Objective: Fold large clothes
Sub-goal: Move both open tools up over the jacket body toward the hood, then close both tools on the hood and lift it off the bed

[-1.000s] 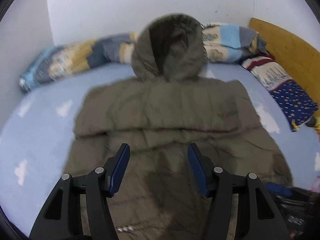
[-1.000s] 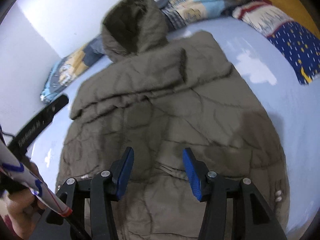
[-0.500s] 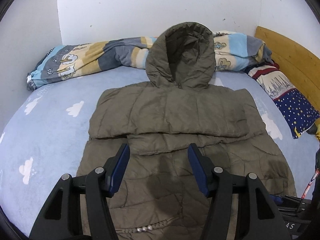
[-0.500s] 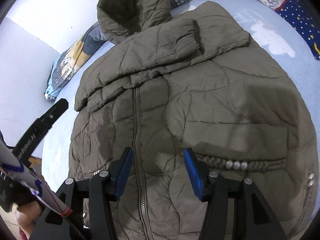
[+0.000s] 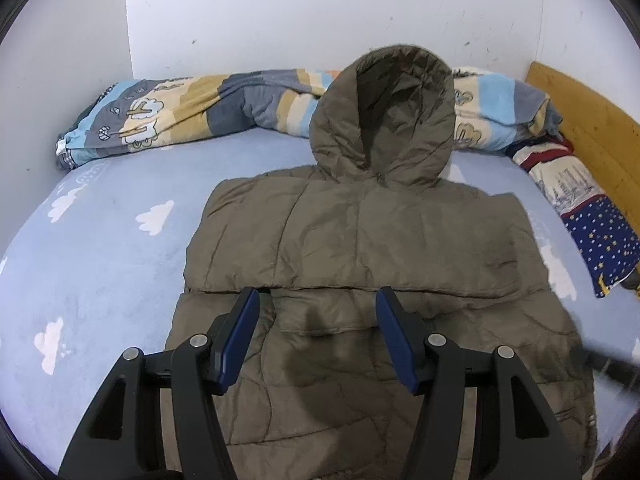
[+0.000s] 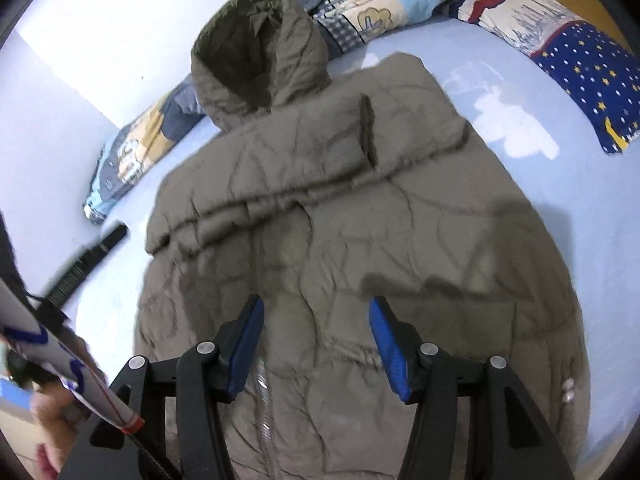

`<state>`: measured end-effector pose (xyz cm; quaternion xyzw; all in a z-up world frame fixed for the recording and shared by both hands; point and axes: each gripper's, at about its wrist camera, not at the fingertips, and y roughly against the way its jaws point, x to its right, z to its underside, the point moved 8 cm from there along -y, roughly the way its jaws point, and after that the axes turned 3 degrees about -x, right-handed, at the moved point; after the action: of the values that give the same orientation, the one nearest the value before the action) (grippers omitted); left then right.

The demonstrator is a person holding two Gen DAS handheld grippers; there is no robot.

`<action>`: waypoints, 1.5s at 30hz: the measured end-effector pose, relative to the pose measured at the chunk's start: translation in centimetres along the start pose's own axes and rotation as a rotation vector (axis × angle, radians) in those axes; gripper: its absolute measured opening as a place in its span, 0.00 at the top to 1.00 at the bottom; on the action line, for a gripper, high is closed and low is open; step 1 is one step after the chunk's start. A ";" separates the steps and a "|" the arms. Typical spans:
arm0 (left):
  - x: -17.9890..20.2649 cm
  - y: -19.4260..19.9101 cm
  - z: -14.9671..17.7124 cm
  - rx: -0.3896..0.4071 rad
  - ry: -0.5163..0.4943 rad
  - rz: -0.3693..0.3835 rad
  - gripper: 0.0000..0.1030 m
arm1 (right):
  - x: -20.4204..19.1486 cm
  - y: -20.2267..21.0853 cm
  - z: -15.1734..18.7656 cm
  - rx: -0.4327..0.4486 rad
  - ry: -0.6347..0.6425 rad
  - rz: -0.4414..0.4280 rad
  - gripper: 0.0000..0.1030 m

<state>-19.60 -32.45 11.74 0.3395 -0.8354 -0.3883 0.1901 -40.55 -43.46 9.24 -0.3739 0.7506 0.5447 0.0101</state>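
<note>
An olive quilted hooded jacket (image 5: 360, 248) lies front up on the light blue bed sheet (image 5: 100, 248). Both sleeves are folded across its chest, and its hood (image 5: 384, 120) leans on the bedding at the back. My left gripper (image 5: 316, 320) hovers above the jacket's middle, open, with nothing between its blue pads. In the right wrist view the same jacket (image 6: 360, 220) fills the frame, its zipper (image 6: 262, 380) running down the centre. My right gripper (image 6: 316, 332) hangs open above the lower front, apart from the cloth.
A striped rolled quilt (image 5: 192, 108) lines the wall behind the hood. A starry blue pillow (image 5: 600, 240) lies at the right by a wooden headboard (image 5: 580, 120). In the right wrist view the other gripper's black finger (image 6: 84, 260) and a hand (image 6: 48, 440) show at the left.
The left view has drawn back and steadied, so more of the sheet and wall show. The right gripper dipped close to the jacket's lower front, then rose and pulled back from it.
</note>
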 end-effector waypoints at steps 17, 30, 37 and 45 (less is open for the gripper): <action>-1.0 -0.5 0.1 0.012 -0.068 -0.007 0.42 | -7.1 2.2 -27.2 0.237 0.173 0.065 0.37; -2.6 -2.6 0.9 -0.033 -0.085 -0.024 0.42 | -5.3 -9.8 -43.5 0.320 0.156 0.172 0.35; -3.5 -3.8 1.2 -0.068 -0.057 -0.038 0.42 | -5.4 -14.3 -45.3 0.301 0.174 0.185 0.90; -2.9 -2.7 0.7 -0.044 -0.046 -0.021 0.42 | -8.1 -9.1 -40.6 0.377 0.272 0.150 0.94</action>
<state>-16.87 -31.32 9.05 0.3352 -0.8271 -0.4163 0.1742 -13.62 -73.67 21.75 -0.3786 0.8591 0.3387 -0.0622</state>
